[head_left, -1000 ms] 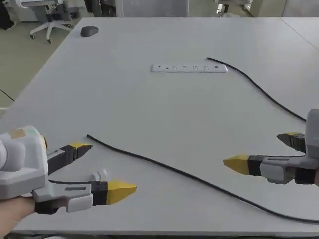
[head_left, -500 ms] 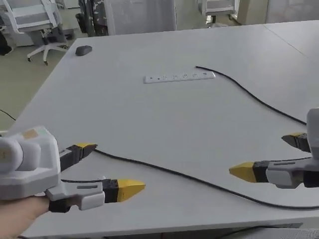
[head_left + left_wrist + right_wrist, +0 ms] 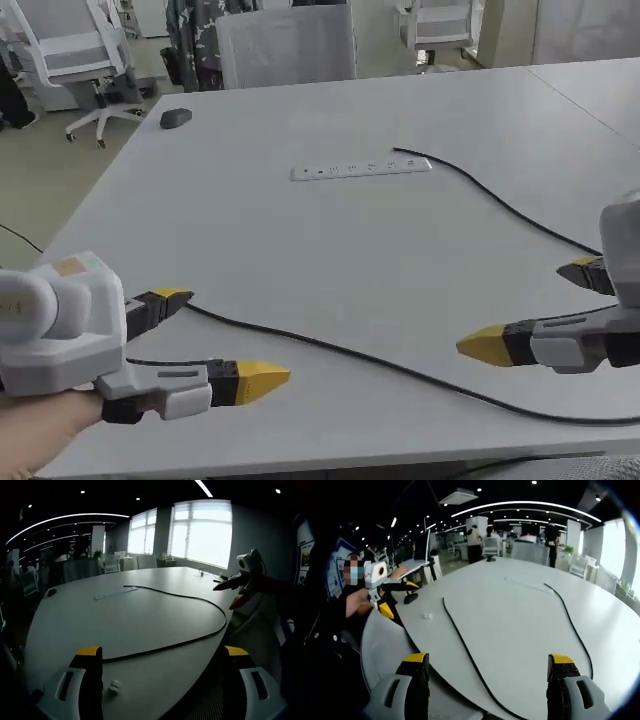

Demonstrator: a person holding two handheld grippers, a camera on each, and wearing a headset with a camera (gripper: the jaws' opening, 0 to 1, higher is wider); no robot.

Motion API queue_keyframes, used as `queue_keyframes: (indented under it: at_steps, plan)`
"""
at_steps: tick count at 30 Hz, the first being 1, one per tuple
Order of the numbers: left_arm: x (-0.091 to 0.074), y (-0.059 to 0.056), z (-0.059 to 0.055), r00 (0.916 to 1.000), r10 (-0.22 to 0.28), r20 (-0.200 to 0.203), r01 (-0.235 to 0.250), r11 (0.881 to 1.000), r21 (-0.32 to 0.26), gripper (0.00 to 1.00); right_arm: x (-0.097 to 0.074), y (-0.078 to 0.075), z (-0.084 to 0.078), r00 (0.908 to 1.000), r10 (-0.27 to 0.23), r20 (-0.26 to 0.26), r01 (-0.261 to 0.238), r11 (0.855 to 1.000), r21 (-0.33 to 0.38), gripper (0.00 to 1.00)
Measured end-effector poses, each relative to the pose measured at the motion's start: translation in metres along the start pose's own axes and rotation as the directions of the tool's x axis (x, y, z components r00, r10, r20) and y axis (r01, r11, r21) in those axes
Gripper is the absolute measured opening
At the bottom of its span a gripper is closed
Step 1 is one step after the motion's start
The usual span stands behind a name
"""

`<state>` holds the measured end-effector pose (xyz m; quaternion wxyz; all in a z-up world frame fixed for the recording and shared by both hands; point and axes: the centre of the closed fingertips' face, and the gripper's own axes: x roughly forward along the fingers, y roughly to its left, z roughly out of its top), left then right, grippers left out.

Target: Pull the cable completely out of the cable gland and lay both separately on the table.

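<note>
Left gripper [image 3: 235,336] and right gripper [image 3: 512,308] gape empty over the worktop [image 3: 330,240]; the cable gland [image 3: 114,685] lies apart, near the cable [image 3: 330,347]'s end.

Cable gland [image 3: 114,685] before cable [image 3: 400,368]; power strip [image 3: 360,169] behind.

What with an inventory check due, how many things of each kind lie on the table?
black cable: 1
cable gland: 1
white power strip: 1
dark mouse: 1
Total: 4
</note>
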<state>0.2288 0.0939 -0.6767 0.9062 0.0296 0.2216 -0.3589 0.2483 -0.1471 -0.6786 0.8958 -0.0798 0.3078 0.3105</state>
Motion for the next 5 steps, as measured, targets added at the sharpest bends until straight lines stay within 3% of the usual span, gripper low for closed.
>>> queue_keyframes:
  at_steps: [5]
  plan:
    - [-0.0026, -0.0015, -0.0009, 1.0, 0.005, -0.007, -0.005, 1.0, 0.0, 0.99, -0.001, 0.0003, 0.001, 1.0, 0.002, 0.0, -0.002, 1.0, -0.014, 0.99]
